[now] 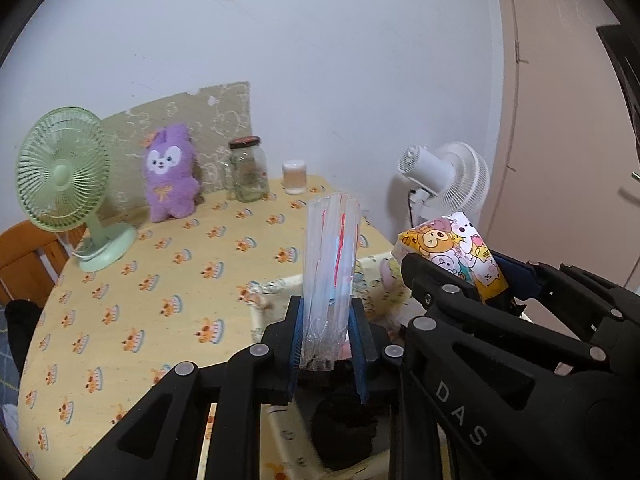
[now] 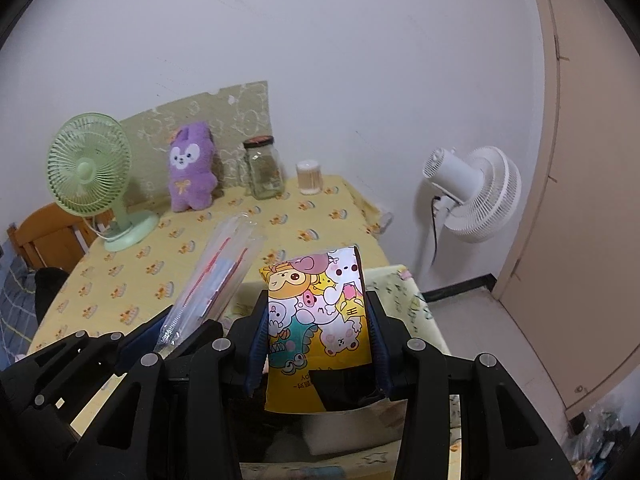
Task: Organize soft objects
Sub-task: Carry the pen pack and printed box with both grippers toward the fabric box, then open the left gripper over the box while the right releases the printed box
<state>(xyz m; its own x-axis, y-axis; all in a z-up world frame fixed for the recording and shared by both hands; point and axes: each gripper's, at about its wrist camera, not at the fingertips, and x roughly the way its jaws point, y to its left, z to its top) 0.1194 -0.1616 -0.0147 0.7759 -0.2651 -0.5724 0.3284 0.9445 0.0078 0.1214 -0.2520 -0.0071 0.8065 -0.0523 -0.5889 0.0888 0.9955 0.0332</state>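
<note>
Left gripper [image 1: 326, 336]: my fingers were clamped on a clear plastic packet [image 1: 331, 276], held upright above the table's near edge.
Right gripper [image 2: 318, 340]: my fingers gripped a cartoon-print packet [image 2: 318, 316] by its sides, beside the clear one.
Box [image 1: 276, 292]: a fabric box with a pale cartoon print sat below both grippers; its contents were mostly hidden from me.
Table [image 1: 160, 248]: a purple plush toy [image 1: 170, 176] stood at the back against the wall, well apart from my grippers, between a green fan [image 1: 64, 184] and a glass jar [image 1: 248, 172].
Done: two packets lifted and in hand.
Left, as I judged: both packets unplaced; the plush toy possibly unsorted.
</note>
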